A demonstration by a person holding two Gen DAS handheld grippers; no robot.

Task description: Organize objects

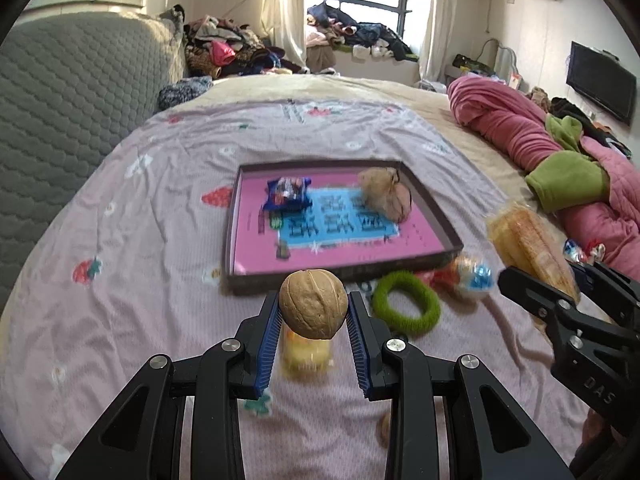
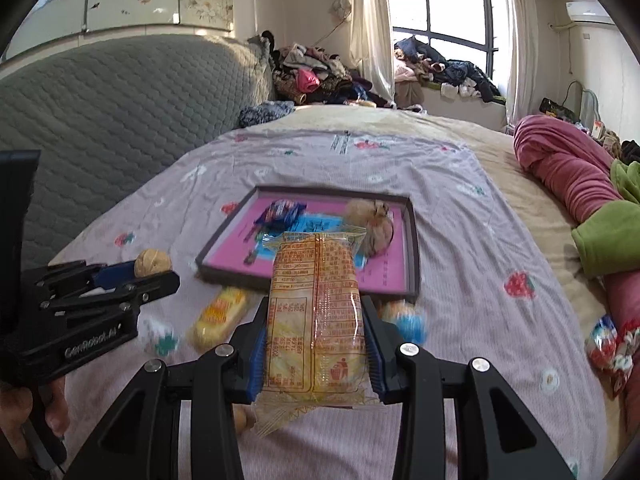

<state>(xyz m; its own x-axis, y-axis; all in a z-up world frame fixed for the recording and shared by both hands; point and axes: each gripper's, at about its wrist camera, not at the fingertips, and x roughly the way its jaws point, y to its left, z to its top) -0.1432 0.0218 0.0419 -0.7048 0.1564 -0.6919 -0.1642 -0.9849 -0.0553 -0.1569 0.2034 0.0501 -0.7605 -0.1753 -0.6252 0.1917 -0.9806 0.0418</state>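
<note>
holding a walnut [image 1: 313,305] in my left gripper [image 1: 313,312] and a wrapped cake [image 2: 316,320] in my right gripper [image 2: 316,344], both at lower centre. the tray [image 1: 436,216] mid-frame already has a blue packet [image 1: 289,193] and another walnut. a green ring [image 1: 406,307] and sweets remain on the sheet.

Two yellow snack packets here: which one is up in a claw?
The big clear-wrapped packet, pinched in the right claw. The small yellow packet lies loose on the bedsheet, near the tray.

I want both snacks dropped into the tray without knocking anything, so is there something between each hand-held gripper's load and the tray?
Nothing visible blocks either. The walnut in the left hand-held gripper and the yellow cake packet in the right hand-held gripper are lifted above the bedsheet; the green hair tie lies lower, before the tray.
</note>
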